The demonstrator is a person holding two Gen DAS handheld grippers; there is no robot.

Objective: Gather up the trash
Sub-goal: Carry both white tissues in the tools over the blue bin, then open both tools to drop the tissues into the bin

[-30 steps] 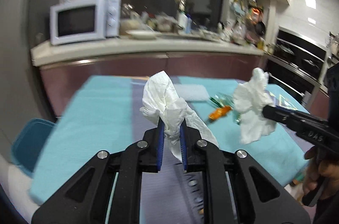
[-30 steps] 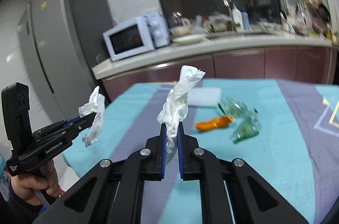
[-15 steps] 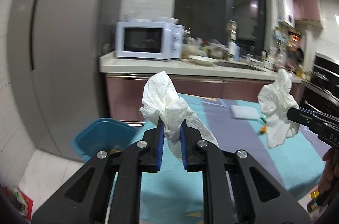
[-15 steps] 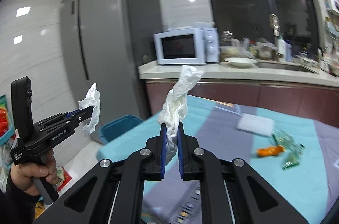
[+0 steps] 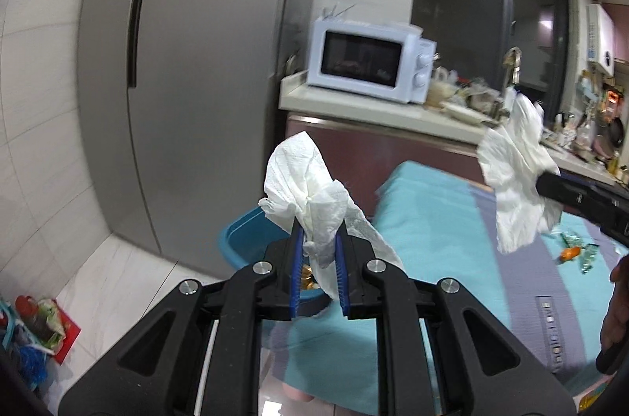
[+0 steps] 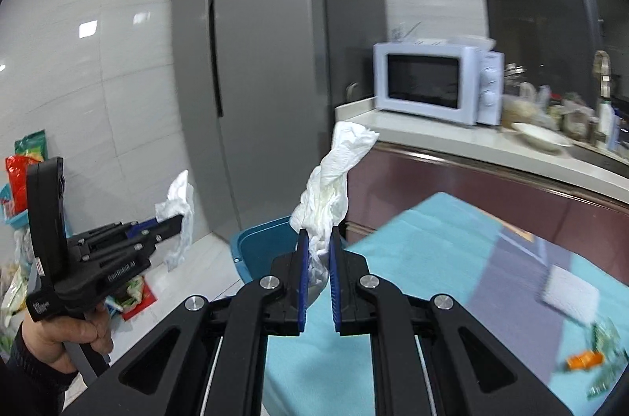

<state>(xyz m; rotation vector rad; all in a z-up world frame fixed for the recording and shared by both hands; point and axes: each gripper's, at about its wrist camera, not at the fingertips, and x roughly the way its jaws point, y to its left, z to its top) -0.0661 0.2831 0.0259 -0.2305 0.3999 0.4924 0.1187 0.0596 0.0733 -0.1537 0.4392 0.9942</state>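
Observation:
My left gripper [image 5: 318, 239] is shut on a crumpled white tissue [image 5: 310, 192] that stands up between its blue pads. My right gripper [image 6: 316, 239] is shut on a second twisted white tissue [image 6: 330, 188]. Each gripper shows in the other's view: the right gripper [image 5: 540, 182] with its tissue [image 5: 515, 176] at the right, the left gripper [image 6: 179, 219] with its tissue [image 6: 179, 207] at the left, held by a hand [image 6: 67, 337]. A blue bin [image 5: 243, 239] [image 6: 267, 243] stands on the floor just beyond both grippers, beside the table's corner; something lies inside it.
The table with a teal cloth [image 5: 432, 211] [image 6: 432, 251] carries an orange wrapper [image 6: 583, 361], green wrappers [image 6: 607, 341] and a white pad [image 6: 568, 294]. A grey fridge [image 5: 188, 81] stands behind the bin. A microwave [image 6: 432, 87] sits on the counter. Bags lie on the floor [image 5: 35, 329].
Both views have swung left from the table toward the fridge and floor. The blue bin has come from the far left edge to right behind the fingertips. Both tissues stay gripped.

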